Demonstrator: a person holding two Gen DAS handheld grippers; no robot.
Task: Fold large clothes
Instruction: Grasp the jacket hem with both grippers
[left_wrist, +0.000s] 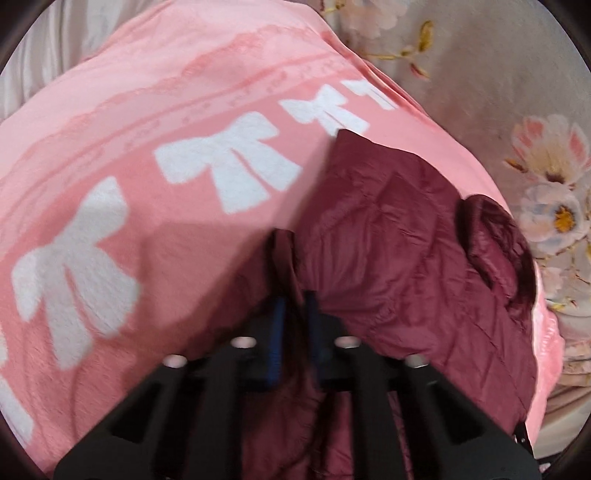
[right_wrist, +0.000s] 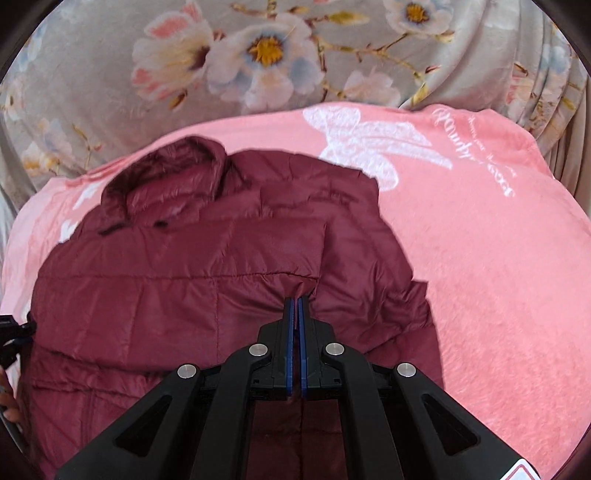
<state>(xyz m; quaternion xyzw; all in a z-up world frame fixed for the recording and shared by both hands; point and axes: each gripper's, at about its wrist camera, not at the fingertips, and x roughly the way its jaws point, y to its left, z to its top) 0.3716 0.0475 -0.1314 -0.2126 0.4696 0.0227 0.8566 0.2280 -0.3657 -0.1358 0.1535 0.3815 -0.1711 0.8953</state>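
Observation:
A maroon quilted puffer jacket (right_wrist: 177, 266) lies on a pink blanket (right_wrist: 498, 258), its collar toward the far left in the right wrist view. My right gripper (right_wrist: 295, 301) is shut on a pinch of the jacket's fabric near the middle of its near side. In the left wrist view the same jacket (left_wrist: 406, 240) spreads to the right over the pink blanket (left_wrist: 129, 110) with white bows. My left gripper (left_wrist: 295, 295) is shut on a raised fold of the jacket's edge, which stands up between the blue pads.
A grey floral bedsheet (right_wrist: 110, 92) lies beyond the blanket and shows again as the sheet (left_wrist: 517, 110) at the right. At the left edge of the right wrist view, part of the other gripper (right_wrist: 13, 332) and a hand (right_wrist: 7, 398) show.

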